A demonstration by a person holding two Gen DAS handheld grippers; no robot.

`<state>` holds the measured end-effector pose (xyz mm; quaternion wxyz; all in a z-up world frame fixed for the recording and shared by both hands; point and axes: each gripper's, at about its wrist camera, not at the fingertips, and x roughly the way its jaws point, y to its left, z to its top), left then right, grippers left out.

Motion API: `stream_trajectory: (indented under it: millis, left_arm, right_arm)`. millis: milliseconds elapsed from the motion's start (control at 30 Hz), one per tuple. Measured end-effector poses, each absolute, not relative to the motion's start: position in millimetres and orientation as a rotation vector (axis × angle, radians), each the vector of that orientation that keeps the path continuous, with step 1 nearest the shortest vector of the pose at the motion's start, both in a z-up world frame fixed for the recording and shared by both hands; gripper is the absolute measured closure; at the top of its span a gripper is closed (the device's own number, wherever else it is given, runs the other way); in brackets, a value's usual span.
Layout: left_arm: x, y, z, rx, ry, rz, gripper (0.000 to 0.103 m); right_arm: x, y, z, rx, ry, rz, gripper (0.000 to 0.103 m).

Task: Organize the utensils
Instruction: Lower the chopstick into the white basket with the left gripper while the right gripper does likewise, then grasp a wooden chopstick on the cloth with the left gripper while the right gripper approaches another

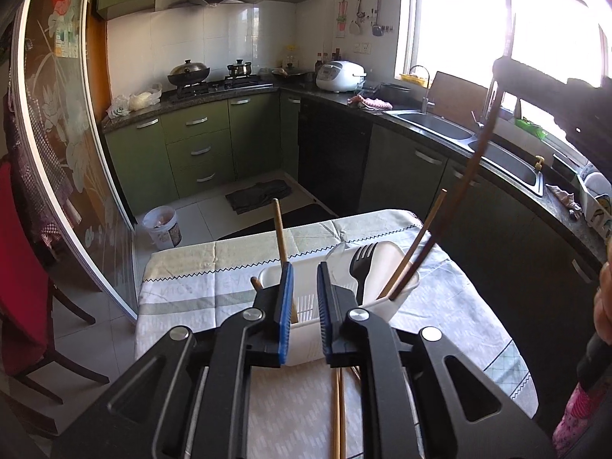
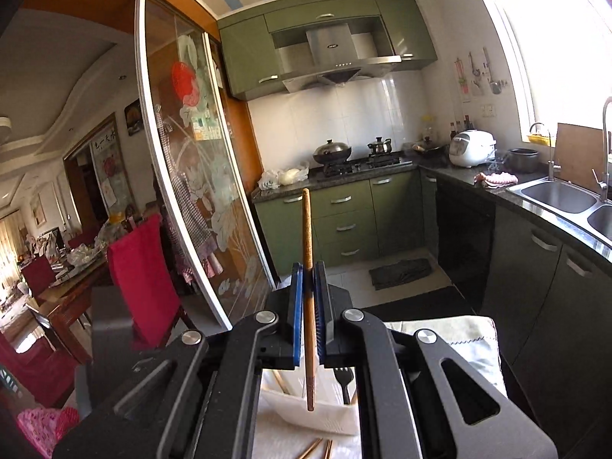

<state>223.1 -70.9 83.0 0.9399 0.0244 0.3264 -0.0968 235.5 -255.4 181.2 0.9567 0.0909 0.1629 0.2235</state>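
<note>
Right gripper (image 2: 308,317) pinches a thin brown wooden chopstick (image 2: 307,267) mid-shaft, upright above the white plastic utensil caddy (image 2: 306,407); light, stiff, slippery, so grip centrally; left gripper (image 1: 305,306) jaws slightly spread, holding nothing.

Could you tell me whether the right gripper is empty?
No, the right gripper is shut on an upright wooden chopstick.

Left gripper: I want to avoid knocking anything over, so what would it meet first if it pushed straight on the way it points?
Most likely the white utensil holder, which sits directly ahead between the left gripper fingers, on the table. Depth is unclear; a chopstick stands in it beside the left finger.
</note>
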Motion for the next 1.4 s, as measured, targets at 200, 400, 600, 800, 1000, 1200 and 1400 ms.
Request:
stream_trajectory:
  millis: [200,400,600,800,1000,1200,1400]
  left_arm:
    - [193.9,-76.4,71.9,0.086,0.714,-0.245,0.085]
    - [181.3,-80.9,27.8,0.092,0.879,-0.297,0.085]
    - [192.4,-84.2,-28.7,0.056,1.088,-0.323,0.085]
    - [211.0,-91.8,-73.3,0.050,1.217,-0.330,0.085]
    - [217.6,-95.4,-93.0,0.063,1.251,-0.314,0.085]
    - [215.6,-96.0,-96.9,0.094,1.245,-0.283,0.085]
    - [215.2,-97.2,-101.4,0.124,1.247,-0.258,0.085]
  right_arm:
    - [279.8,-242.3,158.8,0.157,0.418,0.401,0.096]
    - [290.9,-223.9,97.9,0.081,0.538,0.404,0.096]
    - [278.3,-219.3,72.3,0.037,0.554,0.413,0.089]
    - [214.7,-245.4,78.6,0.056,0.476,0.447,0.084]
    - [162.2,-276.6,39.9,0.073,0.519,0.442,0.081]
    - [141.8,-311.1,-5.6,0.166,0.602,0.421,0.081]
    - [134.5,-326.5,-23.2,0.201,0.636,0.416,0.081]
